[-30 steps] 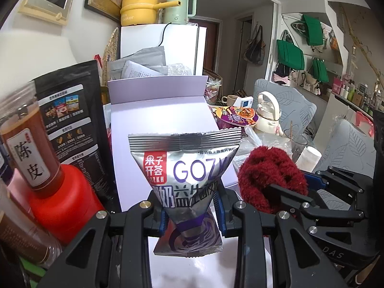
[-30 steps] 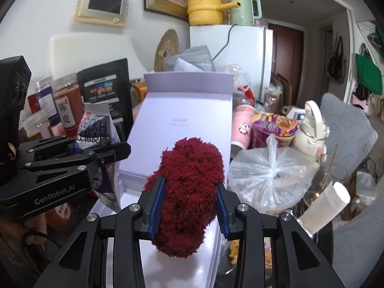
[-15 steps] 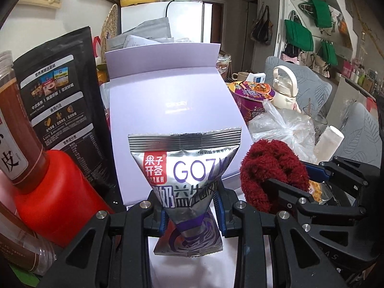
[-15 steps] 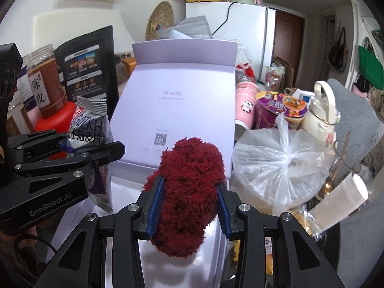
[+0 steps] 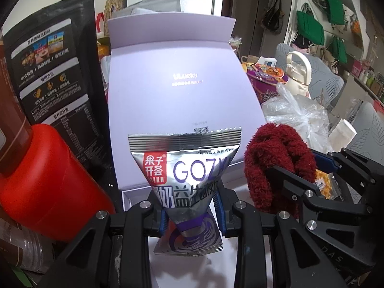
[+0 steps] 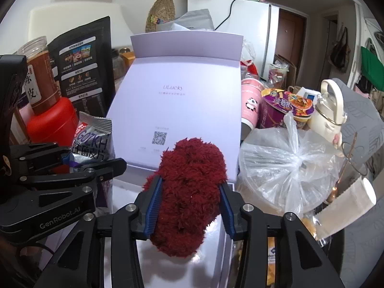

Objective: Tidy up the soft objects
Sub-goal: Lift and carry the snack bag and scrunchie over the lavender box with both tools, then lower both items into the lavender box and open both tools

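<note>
An open lilac gift box (image 5: pixel 182 79) with its lid standing up fills the middle of both views. My left gripper (image 5: pixel 189 206) is shut on a silver and purple snack packet (image 5: pixel 184 168), held upright over the box's near left corner. A dark red fluffy bundle (image 6: pixel 189 187) sits between the blue pads of my right gripper (image 6: pixel 189 206), its lower end down near the white box floor (image 6: pixel 168 271). The right jaws are opening, with the fluff still touching both pads. The two grippers are side by side: the packet (image 6: pixel 93 141) shows at the left, the red bundle (image 5: pixel 271 153) at the right.
Left of the box stand a red-lidded jar (image 5: pixel 43 180) and a black pouch (image 5: pixel 48 67). On its right lie a knotted plastic bag (image 6: pixel 283 168), a pink cup (image 6: pixel 250 100), a purple noodle bowl (image 6: pixel 288 108) and a cream kettle (image 6: pixel 328 112).
Both grippers have come down and closer to the box, each with its object. The right jaws have spread a little around the red bundle.
</note>
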A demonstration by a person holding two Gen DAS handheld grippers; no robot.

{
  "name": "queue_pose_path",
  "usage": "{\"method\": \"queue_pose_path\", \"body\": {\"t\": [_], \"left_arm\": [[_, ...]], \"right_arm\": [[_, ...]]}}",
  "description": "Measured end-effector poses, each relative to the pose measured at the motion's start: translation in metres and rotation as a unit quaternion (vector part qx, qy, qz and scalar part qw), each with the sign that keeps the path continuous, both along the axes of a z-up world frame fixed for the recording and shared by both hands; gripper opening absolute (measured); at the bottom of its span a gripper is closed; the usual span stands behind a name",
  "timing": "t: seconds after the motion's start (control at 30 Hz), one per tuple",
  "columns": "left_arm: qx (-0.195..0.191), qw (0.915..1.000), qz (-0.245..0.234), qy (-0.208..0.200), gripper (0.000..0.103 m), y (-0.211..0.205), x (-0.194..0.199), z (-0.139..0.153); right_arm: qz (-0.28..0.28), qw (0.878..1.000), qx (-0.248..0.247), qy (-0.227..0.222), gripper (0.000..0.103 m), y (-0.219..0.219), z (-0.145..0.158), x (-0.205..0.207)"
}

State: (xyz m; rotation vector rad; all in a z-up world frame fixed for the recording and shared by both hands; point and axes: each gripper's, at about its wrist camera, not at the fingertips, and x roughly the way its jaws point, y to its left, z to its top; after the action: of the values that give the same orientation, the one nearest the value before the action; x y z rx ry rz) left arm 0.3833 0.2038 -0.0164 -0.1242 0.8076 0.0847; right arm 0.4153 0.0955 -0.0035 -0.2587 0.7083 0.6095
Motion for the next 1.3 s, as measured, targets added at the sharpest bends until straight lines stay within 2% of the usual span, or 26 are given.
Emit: {"method": "queue_pose_path", "body": {"t": [0.17,0.27,0.37,0.53,0.6,0.63,0.67,0.7,0.87,1.3], "left_arm": [[0.022,0.9993,0.010,0.030,0.030,-0.002,0.006,-0.008],[0.014,0.9995,0.014,0.026,0.030,0.001,0.007,-0.010],[0.007,0.9994,0.021,0.026,0.030,0.007,0.009,-0.014],[0.001,0.9993,0.037,0.005,0.031,0.015,0.009,-0.017],[0.007,0.9991,0.042,0.003,0.037,0.017,0.010,-0.018],[0.009,0.9991,0.041,0.005,0.052,0.017,0.011,-0.019],[0.011,0.9990,0.042,0.009,0.071,0.017,0.013,-0.021],[0.013,0.9988,0.045,0.012,0.074,0.018,0.015,-0.022],[0.023,0.9981,0.057,0.006,0.076,0.020,0.015,-0.023],[0.016,0.9987,0.048,0.001,0.076,0.011,0.006,-0.010]], "right_arm": [[-0.004,1.000,-0.004,0.000,0.050,0.000,-0.004,0.004],[-0.004,1.000,-0.005,0.001,0.051,0.001,-0.005,0.006],[-0.002,1.000,-0.007,0.000,0.056,0.004,-0.008,0.007],[0.000,1.000,-0.018,-0.006,0.060,0.009,-0.012,0.008],[0.000,1.000,-0.022,-0.006,0.067,0.010,-0.013,0.009],[-0.002,1.000,-0.025,-0.006,0.069,0.011,-0.014,0.009],[-0.003,1.000,-0.028,-0.007,0.071,0.011,-0.014,0.009],[-0.003,1.000,-0.029,-0.009,0.072,0.011,-0.014,0.009],[-0.007,1.000,-0.029,-0.006,0.078,0.006,-0.013,0.011],[-0.020,0.999,-0.024,-0.007,0.078,-0.006,0.000,0.003]]}}
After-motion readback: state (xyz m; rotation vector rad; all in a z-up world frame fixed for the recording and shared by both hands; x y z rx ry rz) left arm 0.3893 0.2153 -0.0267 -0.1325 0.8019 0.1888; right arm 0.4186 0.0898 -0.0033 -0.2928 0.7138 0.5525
